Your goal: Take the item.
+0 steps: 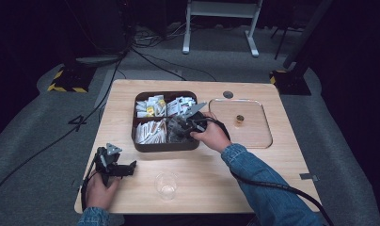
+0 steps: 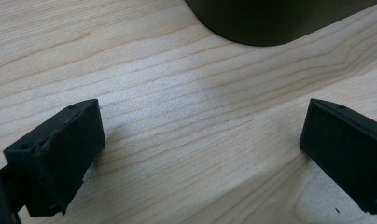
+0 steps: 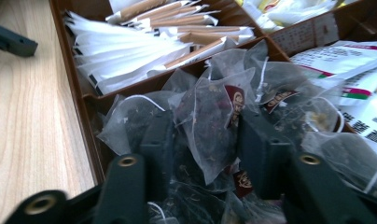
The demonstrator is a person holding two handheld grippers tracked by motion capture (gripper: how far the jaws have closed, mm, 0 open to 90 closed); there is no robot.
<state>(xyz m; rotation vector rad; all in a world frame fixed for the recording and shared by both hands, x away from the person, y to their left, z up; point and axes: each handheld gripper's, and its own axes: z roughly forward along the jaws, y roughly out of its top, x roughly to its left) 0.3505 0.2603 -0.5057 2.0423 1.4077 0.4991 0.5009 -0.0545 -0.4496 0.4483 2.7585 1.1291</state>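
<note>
High view: above the near table (image 1: 211,183) edge, looking forward and down. Left gripper view: close over bare tabletop. Right gripper view: close inside the divided tray (image 3: 86,105); tray (image 1: 164,147) shared with high view.

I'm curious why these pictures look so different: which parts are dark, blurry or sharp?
High view: the table is lit, the room around it dark. Left gripper view: sharp wood grain, a soft pale sheen mid-frame. Right gripper view: the tea bags are fairly clear, the near fingers soft and blurred.

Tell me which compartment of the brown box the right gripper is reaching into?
The right gripper is in the near-right compartment of the brown box, holding clear mesh tea bags; the others hold paper packets.
</note>
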